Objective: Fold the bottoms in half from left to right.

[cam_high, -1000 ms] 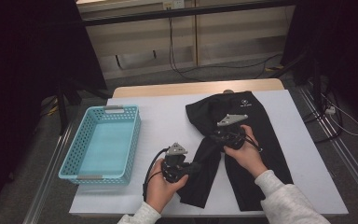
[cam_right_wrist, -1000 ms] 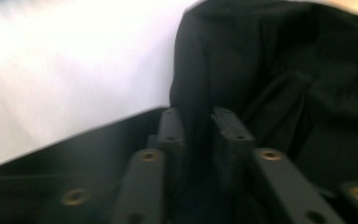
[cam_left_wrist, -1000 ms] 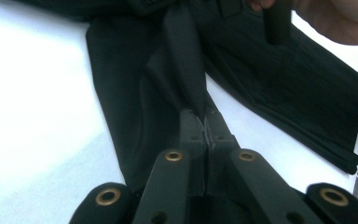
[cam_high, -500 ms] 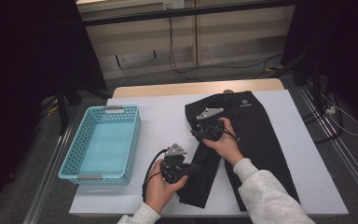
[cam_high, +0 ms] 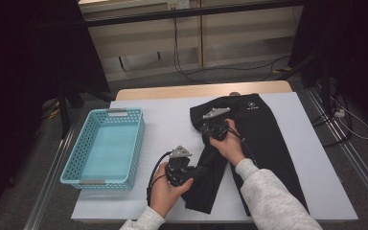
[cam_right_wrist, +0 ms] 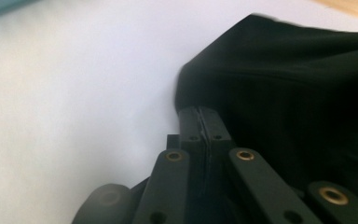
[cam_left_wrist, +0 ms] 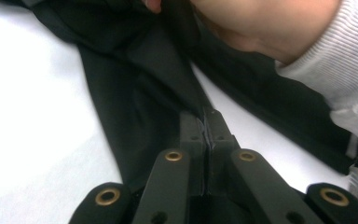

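Black trousers (cam_high: 263, 129) lie flat on the white table top (cam_high: 167, 120), waist toward the far side. My left gripper (cam_high: 197, 171) is at the near left trouser leg, shut on a fold of its cloth (cam_left_wrist: 168, 79); the fabric runs into the closed tips of the left gripper (cam_left_wrist: 205, 114). My right gripper (cam_high: 202, 123) is at the left edge of the trousers' upper part. Its jaws have just been closing and now stand together, with the right gripper (cam_right_wrist: 198, 111) pinching the edge of the black cloth (cam_right_wrist: 284, 79). The right hand (cam_left_wrist: 261, 23) is seen beyond the left jaws.
A light blue plastic basket (cam_high: 139, 143) stands empty on the left of the table. A wooden table edge (cam_high: 196, 90) runs along the back. Cables lie on the floor behind, and metal rails run along both sides of the table.
My right gripper moved left across the trousers to their upper left edge and its jaws closed there. The left gripper kept still on the trouser leg.
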Motion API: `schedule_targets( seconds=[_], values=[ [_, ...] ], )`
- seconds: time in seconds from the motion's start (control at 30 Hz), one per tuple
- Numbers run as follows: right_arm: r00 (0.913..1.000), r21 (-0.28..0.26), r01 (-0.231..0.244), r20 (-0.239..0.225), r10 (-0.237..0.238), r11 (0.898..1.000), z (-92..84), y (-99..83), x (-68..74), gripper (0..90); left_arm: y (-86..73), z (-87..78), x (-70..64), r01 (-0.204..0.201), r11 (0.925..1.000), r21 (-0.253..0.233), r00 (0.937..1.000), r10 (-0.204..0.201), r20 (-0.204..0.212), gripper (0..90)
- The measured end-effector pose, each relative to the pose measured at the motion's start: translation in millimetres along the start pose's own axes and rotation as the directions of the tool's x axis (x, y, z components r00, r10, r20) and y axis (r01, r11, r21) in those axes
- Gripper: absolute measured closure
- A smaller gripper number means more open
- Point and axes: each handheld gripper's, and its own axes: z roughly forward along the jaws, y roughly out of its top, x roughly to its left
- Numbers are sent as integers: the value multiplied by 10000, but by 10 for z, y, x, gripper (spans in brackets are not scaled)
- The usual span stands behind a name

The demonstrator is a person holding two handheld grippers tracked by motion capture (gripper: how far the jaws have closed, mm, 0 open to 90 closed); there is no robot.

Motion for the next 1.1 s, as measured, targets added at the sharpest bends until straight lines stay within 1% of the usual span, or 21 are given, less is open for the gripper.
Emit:
schedule_targets(
  seconds=[0.1,0.13,0.17,0.2,0.23,0.33,0.47,0.53,0.7,0.83,0.9,0.97,1.0,1.07,1.1],
  values=[
    [9987,-289,-516,-50,515,9982,-133,74,-148,900,76,-29,-25,-125,9997,-193,9999,127,102,886],
    [9982,-373,-593,-84,590,9975,-177,101,-186,900,95,-35,-31,-106,9996,-245,9998,111,191,886],
    [9983,-425,-574,-96,571,9974,-217,127,-216,900,110,-35,-37,-112,9995,-309,9997,118,198,886],
    [9986,-461,-530,-49,528,9975,-257,151,-237,900,125,-38,-37,-148,9995,-270,9996,155,236,886],
    [9988,-516,-489,-63,487,9975,-291,171,-251,900,135,-35,-43,-100,9993,-352,9997,108,235,886],
    [9989,-674,-459,-134,451,9967,-369,214,-273,900,164,-48,-45,-133,9992,-389,9995,144,287,886],
    [9973,-889,-701,-294,677,9936,-446,233,-307,900,187,-55,-57,-126,9985,-525,9991,146,393,886],
    [9978,-895,-640,-220,623,9939,-471,236,-315,900,186,-53,-59,-113,9984,-552,9991,136,409,886],
    [9968,-1027,-782,-229,762,9916,-518,237,-351,900,187,-56,-52,-106,9985,-538,9992,127,384,886],
    [9968,-979,-790,-182,776,9921,-532,227,-369,900,187,-54,-52,-109,9987,-491,9989,130,442,886],
    [9972,-670,-694,-326,673,9953,-502,199,-362,900,176,-44,-55,-89,9988,-478,9990,110,438,886],
    [9989,-84,-301,-365,298,9995,-434,135,-318,900,154,-30,-61,-92,9991,-422,9989,112,452,886],
    [9992,154,-147,-376,152,9998,-395,92,-294,900,143,-24,-62,-120,9992,-369,9991,135,412,886],
    [9994,419,89,-349,-74,9991,-328,6,-255,900,119,-9,-60,-83,9995,-293,9990,95,429,886],
    [9994,575,129,-331,-110,9983,-291,-30,-238,900,114,-8,-59,-66,9996,-278,9991,77,407,886]
  ],
)
